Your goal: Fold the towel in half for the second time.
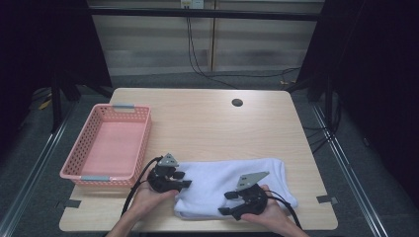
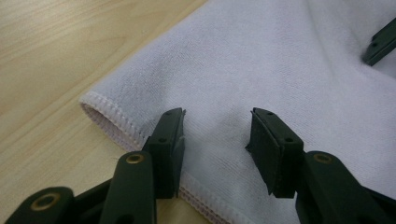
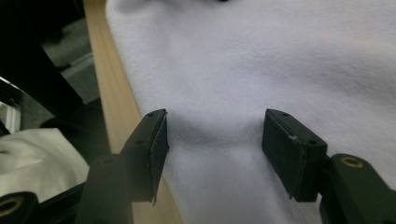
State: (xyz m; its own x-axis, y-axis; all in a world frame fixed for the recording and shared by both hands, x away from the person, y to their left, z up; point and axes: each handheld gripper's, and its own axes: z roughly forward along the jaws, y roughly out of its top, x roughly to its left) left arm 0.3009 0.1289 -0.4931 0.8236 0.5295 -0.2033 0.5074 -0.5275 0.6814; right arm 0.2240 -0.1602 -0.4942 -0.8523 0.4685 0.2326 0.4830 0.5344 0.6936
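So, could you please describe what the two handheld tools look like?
Both tongs, left and right, are black with flat rectangular pads, brass-coloured rivets at the joints, a grey triangular plate on top, and a black cable trailing back. No sleeves are visible.

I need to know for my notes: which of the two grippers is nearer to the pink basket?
The left gripper, at the white towel's left end beside the pink basket; the right gripper works the near edge.

I'm looking down from above the near edge of the surface [image 1: 207, 123]; both gripper cameras are peering close at the white towel [image 1: 232, 180], which all views share.
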